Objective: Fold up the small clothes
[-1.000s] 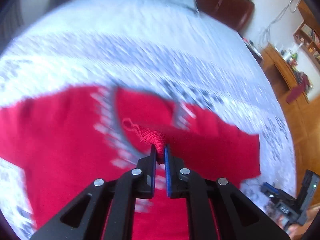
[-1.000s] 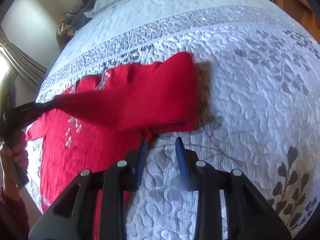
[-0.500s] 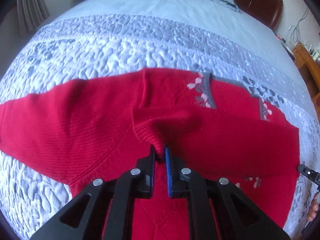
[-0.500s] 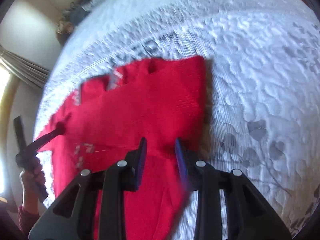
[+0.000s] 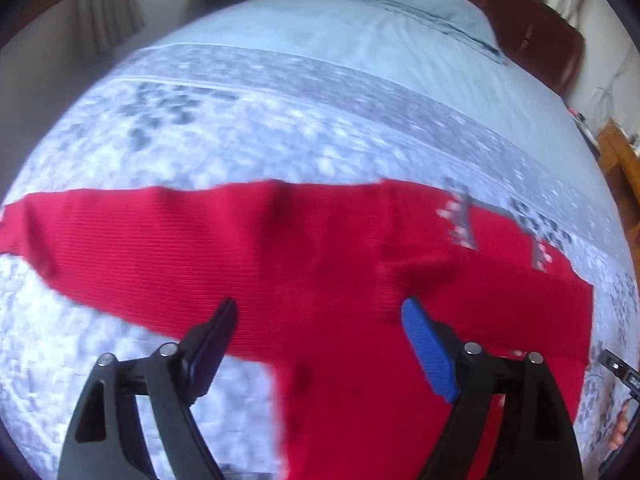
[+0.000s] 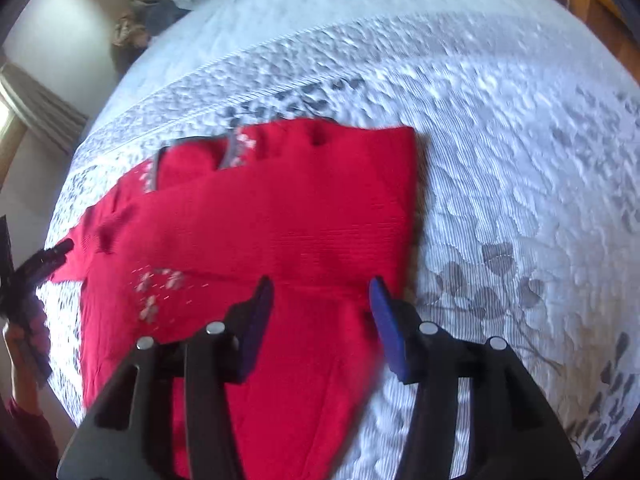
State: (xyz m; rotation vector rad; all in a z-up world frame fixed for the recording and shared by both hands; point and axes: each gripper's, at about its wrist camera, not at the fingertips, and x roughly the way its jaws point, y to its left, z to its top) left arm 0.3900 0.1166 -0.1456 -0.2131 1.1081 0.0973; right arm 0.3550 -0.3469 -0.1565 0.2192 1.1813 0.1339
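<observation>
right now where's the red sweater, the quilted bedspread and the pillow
red sweater [image 6: 280, 216]: right wrist view, on the folded-over knit body
quilted bedspread [image 6: 520, 160]: right wrist view, on bare quilting right of the sweater
pillow [image 5: 400, 0]: left wrist view, on its pale blue top

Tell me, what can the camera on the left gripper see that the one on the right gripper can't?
Only the left wrist view shows the sweater's unfolded sleeve stretched out sideways, the brown headboard and a wooden cabinet.

Only the right wrist view shows the sweater's folded edge, and the person's hand holding the left gripper at the sweater's far side.

Both show the red sweater with its grey collar on the quilted bedspread, plus their own jaws opening above it, the left gripper and the right gripper, neither pinching cloth.
</observation>
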